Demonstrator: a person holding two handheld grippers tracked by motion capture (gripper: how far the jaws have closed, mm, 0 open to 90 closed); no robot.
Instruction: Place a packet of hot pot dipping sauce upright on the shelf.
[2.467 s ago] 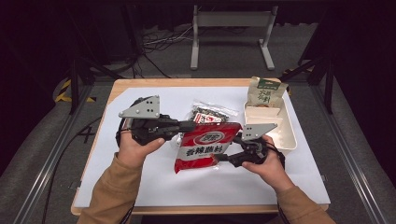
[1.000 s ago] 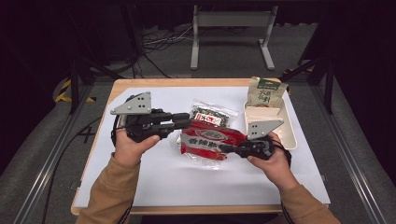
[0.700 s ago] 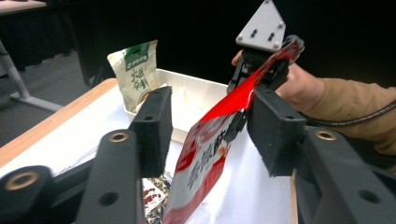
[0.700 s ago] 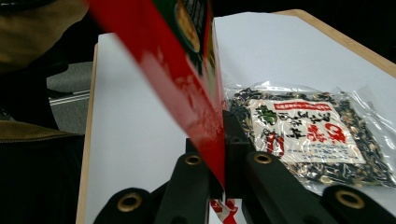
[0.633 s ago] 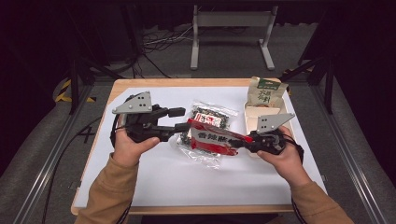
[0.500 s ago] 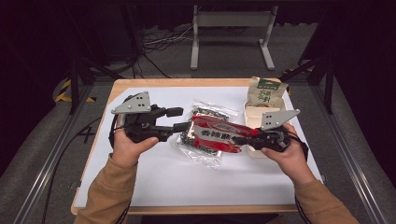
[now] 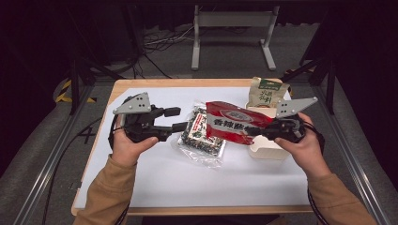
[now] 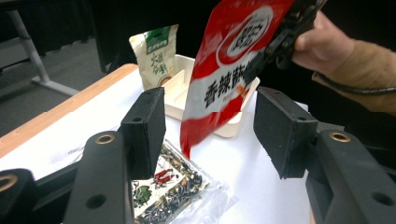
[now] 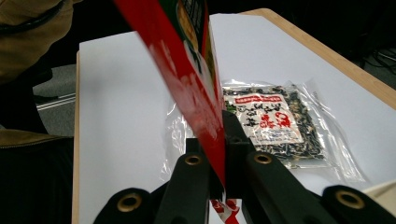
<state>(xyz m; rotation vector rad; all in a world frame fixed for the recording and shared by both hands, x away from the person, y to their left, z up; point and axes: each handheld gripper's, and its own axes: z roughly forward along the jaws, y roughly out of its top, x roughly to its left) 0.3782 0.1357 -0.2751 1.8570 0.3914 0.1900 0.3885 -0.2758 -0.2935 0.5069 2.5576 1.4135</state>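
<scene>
My right gripper [image 7: 261,133] is shut on the edge of a red snack packet [image 7: 233,123] and holds it in the air over the near end of the white tray [image 7: 268,151]. In the right gripper view the packet [image 9: 187,70] rises edge-on from the closed jaws [image 9: 219,156]. My left gripper [image 7: 177,119] is open at mid-table; its jaws have just been opening and nothing lies between them. From the left gripper view the red packet [image 8: 224,79] hangs beyond the open jaws [image 8: 210,126], apart from them. A clear packet of dark mix [image 7: 202,137] lies flat under it.
A beige pouch with a green top [image 7: 266,93] stands at the tray's far end. White paper [image 7: 197,183] covers the wooden table [image 7: 155,83]. Stand legs and cables lie on the dark floor beyond.
The left gripper has let go of the red packet and opened. The right gripper has carried the packet up and to the right, toward the tray. The left hand stayed put.
</scene>
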